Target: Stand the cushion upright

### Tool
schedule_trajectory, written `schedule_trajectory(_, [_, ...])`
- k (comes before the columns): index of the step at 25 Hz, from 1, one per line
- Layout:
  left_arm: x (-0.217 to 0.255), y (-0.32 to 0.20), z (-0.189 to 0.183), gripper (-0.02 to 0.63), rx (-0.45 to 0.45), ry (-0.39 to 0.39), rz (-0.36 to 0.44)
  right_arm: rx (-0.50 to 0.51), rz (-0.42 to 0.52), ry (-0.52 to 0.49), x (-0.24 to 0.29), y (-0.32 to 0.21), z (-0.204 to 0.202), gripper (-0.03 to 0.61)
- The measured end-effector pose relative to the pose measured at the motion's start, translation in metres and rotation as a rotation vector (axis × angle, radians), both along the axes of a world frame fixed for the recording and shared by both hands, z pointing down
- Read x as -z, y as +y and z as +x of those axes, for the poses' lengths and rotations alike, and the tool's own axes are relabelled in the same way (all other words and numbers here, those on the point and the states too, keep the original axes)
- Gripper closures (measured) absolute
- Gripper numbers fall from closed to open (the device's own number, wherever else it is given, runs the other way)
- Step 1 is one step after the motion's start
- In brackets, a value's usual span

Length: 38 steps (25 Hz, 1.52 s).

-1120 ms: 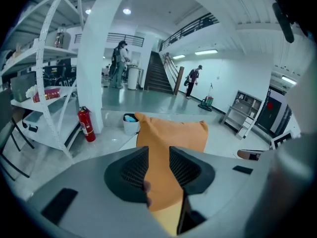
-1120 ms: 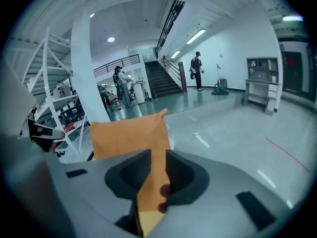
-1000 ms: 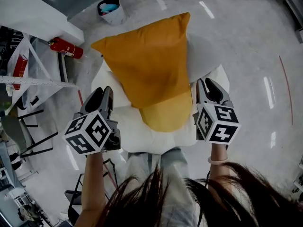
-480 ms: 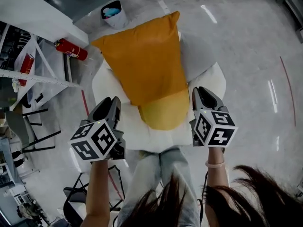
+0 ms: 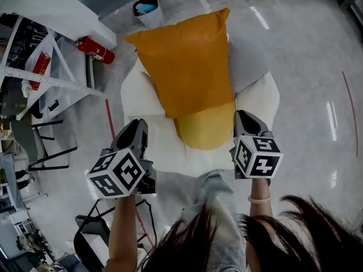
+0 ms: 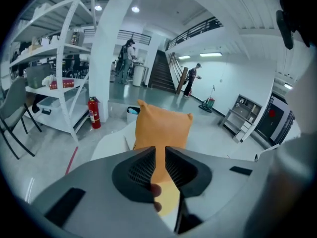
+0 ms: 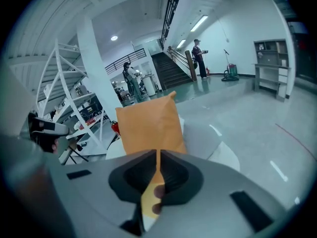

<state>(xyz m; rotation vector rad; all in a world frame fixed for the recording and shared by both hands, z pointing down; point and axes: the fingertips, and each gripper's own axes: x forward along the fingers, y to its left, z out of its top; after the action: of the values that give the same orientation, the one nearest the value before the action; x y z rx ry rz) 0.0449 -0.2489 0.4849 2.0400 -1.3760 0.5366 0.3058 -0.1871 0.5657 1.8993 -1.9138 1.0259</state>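
The orange cushion (image 5: 184,61) stands upright on a white padded seat (image 5: 153,146), leaning against the seat's back, with a paler yellow part (image 5: 207,126) at its foot. The cushion (image 6: 163,130) is centred ahead in the left gripper view, and likewise the cushion (image 7: 148,125) in the right gripper view. My left gripper (image 5: 136,130) hangs off the seat's left front, clear of the cushion. Its jaws (image 6: 159,157) are closing with a narrow gap and nothing between them. My right gripper (image 5: 245,120) is beside the yellow part, apart from it. Its jaws (image 7: 158,162) are closing to a thin slit, empty.
A grey cushion (image 5: 247,67) lies behind the orange one on the right. A red fire extinguisher (image 5: 95,50), a small bin (image 5: 148,10) and a white shelf rack (image 5: 51,78) stand to the left. A dark chair (image 5: 34,146) is at lower left. Polished floor (image 5: 317,95) lies to the right.
Both grippers have drawn back from the cushion toward the person, and their jaws have narrowed. The cushion stays upright.
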Motion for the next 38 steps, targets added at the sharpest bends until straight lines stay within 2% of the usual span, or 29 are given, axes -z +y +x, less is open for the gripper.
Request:
schedule_trajectory(6, [0.004, 0.033, -0.023, 0.581, 0.035, 0.015, -0.003, 0.030, -0.011, -0.009, 0.005, 0.023, -0.024, 0.543])
schedule_trajectory(19, [0.039, 0.110, -0.024, 0.611, 0.038, 0.046, 0.042, -0.007, 0.059, 0.034, 0.057, 0.087, -0.028, 0.548])
schedule_trajectory(28, [0.070, 0.178, -0.036, 0.614, 0.062, 0.036, 0.097, 0.024, 0.124, 0.133, 0.093, 0.141, -0.036, 0.563])
schedule_trajectory(38, [0.118, 0.267, -0.039, 0.614, 0.110, 0.018, 0.092, 0.086, 0.194, 0.199, 0.156, 0.203, -0.040, 0.563])
